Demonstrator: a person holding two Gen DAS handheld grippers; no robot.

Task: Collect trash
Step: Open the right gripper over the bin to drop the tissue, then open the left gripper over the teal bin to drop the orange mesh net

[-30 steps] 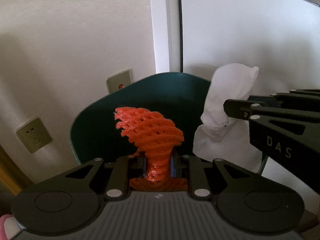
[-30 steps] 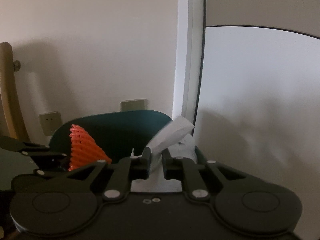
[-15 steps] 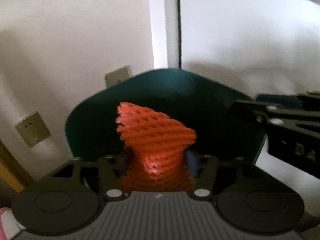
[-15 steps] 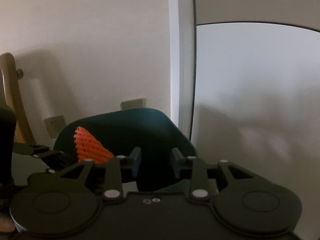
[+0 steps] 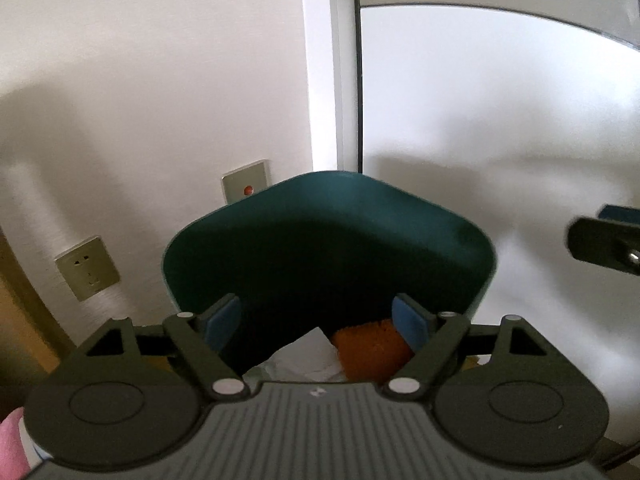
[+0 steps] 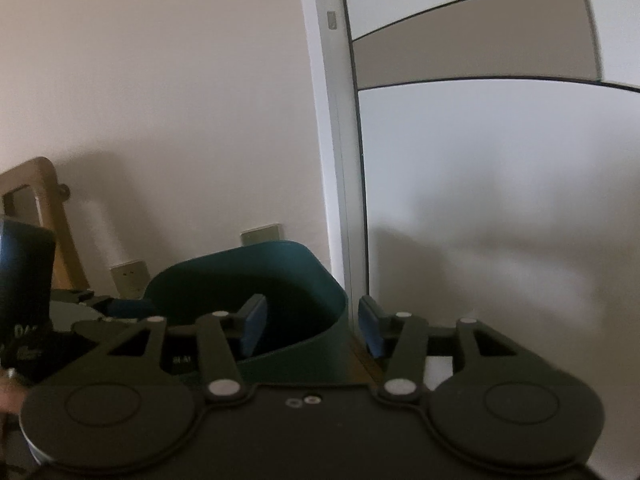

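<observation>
Both pieces of trash have left your jaws since the earlier frames: the orange foam net (image 5: 370,346) and the white tissue (image 5: 310,354) now lie inside the dark green bin (image 5: 328,240), low in the left wrist view. Your left gripper (image 5: 318,320) has just been opening and stands wide with nothing pressed between its blue pads (image 5: 222,318); the net merely shows behind the right one. Your right gripper (image 6: 310,322) has likewise been opening and holds nothing, its jaws straddling the bin's rim (image 6: 338,296) at lower centre.

Watch that rim: a jaw catching it as you pull away could, I judge, tip the light plastic bin. The net is springy, open-celled foam mesh and may cling to a pad or bounce up; the tissue is soft, crumpled and easily snagged. The bin is smooth, rounded and thin-walled.
</observation>
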